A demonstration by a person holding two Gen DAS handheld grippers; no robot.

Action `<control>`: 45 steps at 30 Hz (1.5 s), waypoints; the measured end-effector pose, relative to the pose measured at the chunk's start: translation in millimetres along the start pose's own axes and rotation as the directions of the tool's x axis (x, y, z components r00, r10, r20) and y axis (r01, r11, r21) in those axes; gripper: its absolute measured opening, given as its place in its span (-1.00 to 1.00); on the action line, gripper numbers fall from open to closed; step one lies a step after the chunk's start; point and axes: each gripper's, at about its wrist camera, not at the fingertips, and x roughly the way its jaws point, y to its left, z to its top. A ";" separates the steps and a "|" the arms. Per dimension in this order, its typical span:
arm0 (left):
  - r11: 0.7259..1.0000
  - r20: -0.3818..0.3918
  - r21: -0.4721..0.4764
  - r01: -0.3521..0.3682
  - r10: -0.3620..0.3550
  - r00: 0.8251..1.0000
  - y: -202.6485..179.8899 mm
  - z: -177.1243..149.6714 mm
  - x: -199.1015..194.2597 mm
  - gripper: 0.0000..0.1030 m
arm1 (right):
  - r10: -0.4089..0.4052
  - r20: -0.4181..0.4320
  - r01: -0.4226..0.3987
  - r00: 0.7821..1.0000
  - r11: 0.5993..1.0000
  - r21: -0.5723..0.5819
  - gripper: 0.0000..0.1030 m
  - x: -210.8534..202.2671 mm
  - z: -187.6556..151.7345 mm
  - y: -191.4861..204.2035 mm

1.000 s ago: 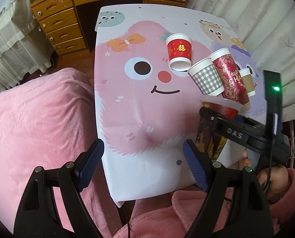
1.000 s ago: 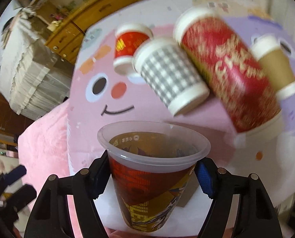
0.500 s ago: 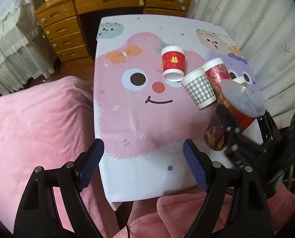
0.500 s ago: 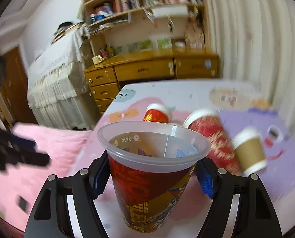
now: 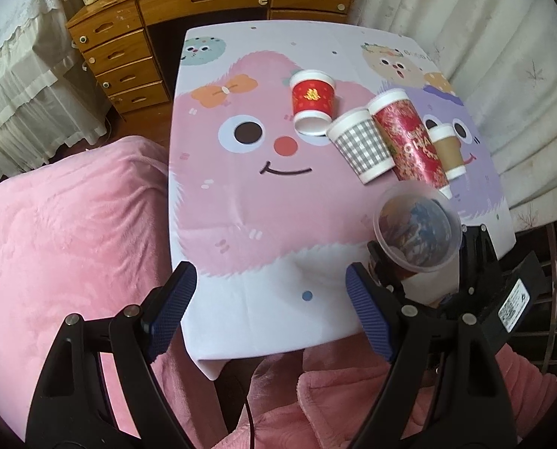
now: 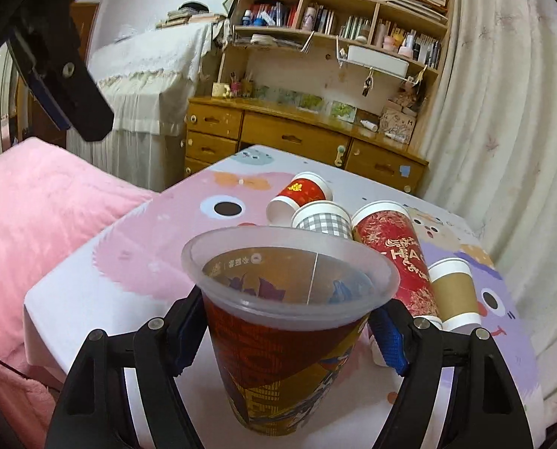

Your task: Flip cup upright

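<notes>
My right gripper (image 6: 287, 327) is shut on a printed plastic cup (image 6: 289, 333) with a clear rim. The cup stands mouth up over the near right corner of the table (image 5: 241, 299); I cannot tell whether its base touches the cloth. In the left wrist view the same cup (image 5: 416, 234) shows from above, held by the right gripper (image 5: 424, 262). My left gripper (image 5: 267, 314) is open and empty, above the table's near edge.
Several paper cups lie on their sides at the right of the table: a small red one (image 5: 312, 99), a grey checked one (image 5: 360, 146), a tall red one (image 5: 409, 142) and a brown one (image 5: 448, 151). A pink blanket (image 5: 65, 232) lies left; a wooden desk (image 5: 203, 0) stands behind.
The right gripper has turned the cup from tilted to mouth up and brought it lower over the table's near right corner. The left gripper has stayed open, nearly in place.
</notes>
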 end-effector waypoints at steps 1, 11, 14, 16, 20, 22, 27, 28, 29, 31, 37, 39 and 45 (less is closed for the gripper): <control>1.000 -0.005 -0.001 0.001 -0.001 1.000 -2.6 -2.2 0.6 0.55 | 0.003 0.005 -0.003 1.000 1.000 0.012 0.51 -1.9 -2.5 -2.5; 1.000 -0.007 -0.009 0.022 -0.022 1.000 -29.8 -9.5 -2.6 0.55 | 0.110 -0.236 -0.104 0.965 0.994 0.039 0.67 20.3 -36.8 -22.3; 0.999 -0.026 -0.009 0.032 -0.032 0.999 -38.1 -11.2 -0.5 0.55 | 0.165 -0.296 -0.153 0.941 0.986 0.064 0.77 19.6 -42.7 -32.2; 0.999 -0.043 -0.013 0.032 -0.033 0.999 -44.0 -13.5 2.0 0.55 | 0.206 -0.334 -0.187 0.920 0.978 0.089 0.83 17.6 -43.5 -39.6; 0.998 -0.083 -0.055 0.008 -0.012 0.997 -52.9 -17.5 1.4 0.55 | 0.316 -0.459 -0.293 0.830 0.948 0.122 0.83 8.3 -44.6 -54.7; 0.996 -0.077 -0.083 0.028 -0.034 0.996 -57.3 -19.7 -6.2 0.55 | 0.347 -0.519 -0.330 0.781 0.935 0.128 0.83 -1.4 -39.7 -62.5; 0.993 0.025 -0.106 0.045 -0.043 0.999 -77.3 -24.3 -45.4 0.55 | 0.345 -0.620 -0.319 0.705 0.935 0.158 0.98 -37.0 -25.9 -94.0; 0.994 0.048 -0.108 0.033 -0.028 0.998 -80.9 -25.1 -52.6 0.55 | 0.330 -0.626 -0.300 0.707 0.941 0.157 0.99 -46.5 -20.3 -101.5; 0.993 0.070 -0.114 0.021 -0.013 0.997 -85.2 -26.6 -61.3 0.55 | 0.303 -0.628 -0.262 0.716 0.952 0.160 0.99 -59.5 -12.2 -112.4; 0.991 0.118 -0.128 0.032 -0.016 0.993 -92.6 -29.7 -79.1 0.55 | 0.285 -0.617 -0.213 0.733 0.958 0.190 0.99 -76.7 5.1 -128.5; 0.991 0.241 -0.134 0.017 0.016 0.970 -114.9 -38.0 -122.1 0.55 | 0.298 -0.584 -0.090 0.755 0.929 0.358 0.99 -126.5 57.1 -170.7; 0.992 0.278 -0.124 0.004 0.030 0.960 -122.5 -41.0 -133.2 0.55 | 0.348 -0.555 -0.087 0.756 0.893 0.442 0.99 -138.3 69.5 -180.0; 0.992 0.360 -0.119 -0.049 0.089 0.929 -143.6 -64.2 -154.7 0.56 | 0.297 -0.394 -0.083 0.870 0.875 0.476 0.99 -190.5 90.6 -183.2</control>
